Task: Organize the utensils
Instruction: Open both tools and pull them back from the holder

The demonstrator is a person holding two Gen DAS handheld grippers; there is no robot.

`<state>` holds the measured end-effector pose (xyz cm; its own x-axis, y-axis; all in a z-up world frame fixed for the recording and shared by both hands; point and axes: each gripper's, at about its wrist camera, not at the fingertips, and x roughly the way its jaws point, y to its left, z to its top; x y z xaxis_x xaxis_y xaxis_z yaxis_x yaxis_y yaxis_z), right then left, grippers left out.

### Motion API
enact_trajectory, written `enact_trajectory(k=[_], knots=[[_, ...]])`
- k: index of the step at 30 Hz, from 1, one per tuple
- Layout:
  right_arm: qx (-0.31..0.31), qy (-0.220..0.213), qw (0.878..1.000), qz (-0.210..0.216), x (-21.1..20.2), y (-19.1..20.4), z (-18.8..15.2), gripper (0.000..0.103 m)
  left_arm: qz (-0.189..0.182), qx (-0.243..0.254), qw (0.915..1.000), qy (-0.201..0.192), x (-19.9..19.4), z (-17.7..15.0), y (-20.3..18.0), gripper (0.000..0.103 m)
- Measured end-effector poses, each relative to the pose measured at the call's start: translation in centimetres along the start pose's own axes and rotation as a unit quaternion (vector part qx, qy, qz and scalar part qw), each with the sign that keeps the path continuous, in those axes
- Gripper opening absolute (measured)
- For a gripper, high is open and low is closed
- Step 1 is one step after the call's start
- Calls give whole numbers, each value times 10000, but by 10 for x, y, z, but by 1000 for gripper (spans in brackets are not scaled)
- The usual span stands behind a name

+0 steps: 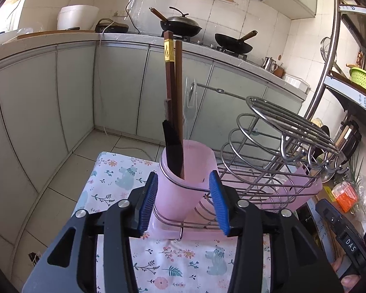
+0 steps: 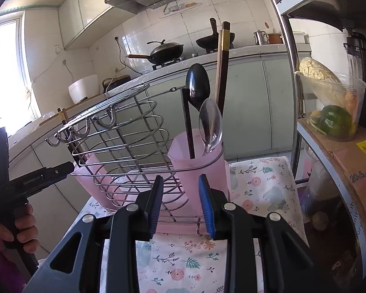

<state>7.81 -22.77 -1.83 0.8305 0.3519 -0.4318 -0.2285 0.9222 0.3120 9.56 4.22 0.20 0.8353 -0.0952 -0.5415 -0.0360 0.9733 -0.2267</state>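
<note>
The wire rack [image 2: 124, 146] fills the far part of the counter [image 2: 263, 190], with a pink cup [image 1: 183, 183] at each end. Tall chopsticks [image 1: 173, 97] and spoons [image 2: 197, 85] stick up from the cups. The flowered cloth at the near edge lies open. A metal shelf post [image 2: 292, 73] blocks the right side.

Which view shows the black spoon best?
The right wrist view: the black spoon stands bowl-up in the pink cup beside the clear spoon. In the left wrist view I cannot pick out that spoon.
</note>
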Motion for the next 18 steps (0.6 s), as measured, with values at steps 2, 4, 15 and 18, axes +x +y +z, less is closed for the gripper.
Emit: enact_trajectory(k=[2, 4, 15, 18], knots=[[-42, 40, 10000, 25, 0, 4, -2, 36, 21, 13, 10000, 25, -1, -3, -2, 48], [-42, 35, 10000, 65, -1, 6, -4, 43, 30, 27, 10000, 60, -2, -5, -4, 50], [-294, 238, 9993, 36, 2, 22, -13, 45, 60, 173, 9996, 193, -8, -18, -11, 50], [-415, 297, 9987, 16, 2, 28, -17, 45, 37, 227, 9995, 201, -11, -22, -14, 50]])
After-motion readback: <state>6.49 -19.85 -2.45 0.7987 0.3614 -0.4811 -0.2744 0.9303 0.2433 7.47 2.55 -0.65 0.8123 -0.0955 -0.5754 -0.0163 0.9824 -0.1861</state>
